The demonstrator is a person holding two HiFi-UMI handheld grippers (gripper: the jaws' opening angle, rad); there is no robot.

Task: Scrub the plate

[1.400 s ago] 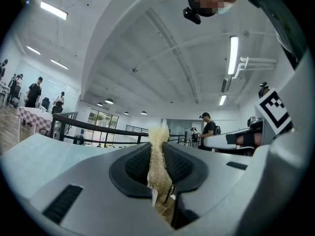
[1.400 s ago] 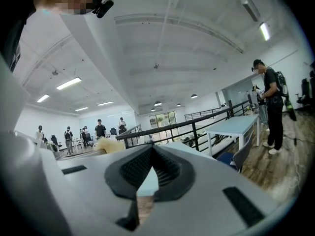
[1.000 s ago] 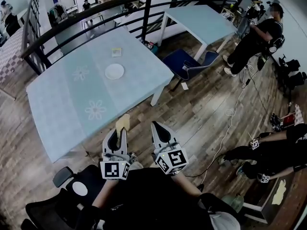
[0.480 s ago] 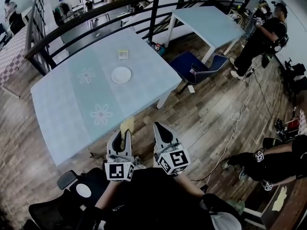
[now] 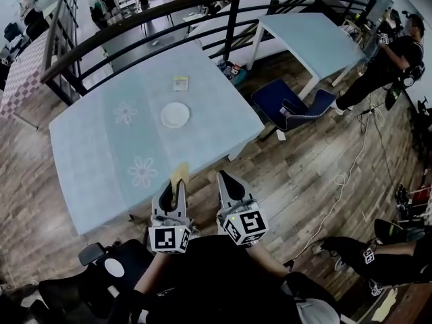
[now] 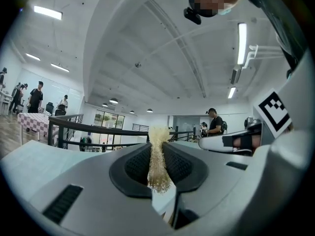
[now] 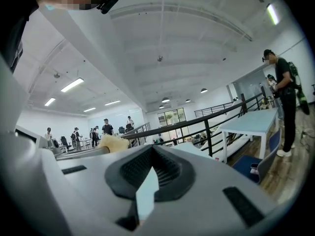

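A round white plate [image 5: 175, 115] lies near the far middle of the light blue table [image 5: 101, 147] with flower prints. My left gripper [image 5: 175, 183] hovers over the table's near edge, well short of the plate, shut on a yellow scrub sponge [image 5: 178, 173]. In the left gripper view the fibrous sponge [image 6: 157, 149] stands pinched upright between the black pads [image 6: 135, 165]. My right gripper [image 5: 222, 178] is beside the left one, over the wooden floor just off the table edge. Its jaws meet at the tips [image 7: 150, 154] with nothing in them.
A small yellow-green square item [image 5: 180, 83] lies on the table beyond the plate. A black railing [image 5: 155, 15] runs behind the table. To the right are a blue chair [image 5: 293, 106], a second table [image 5: 310, 29] and standing and seated people. A black office chair [image 5: 101, 279] is at lower left.
The table and plate have slid slightly right and down in the head view as the head moved. Both grippers keep their pose, the left still holding the sponge.
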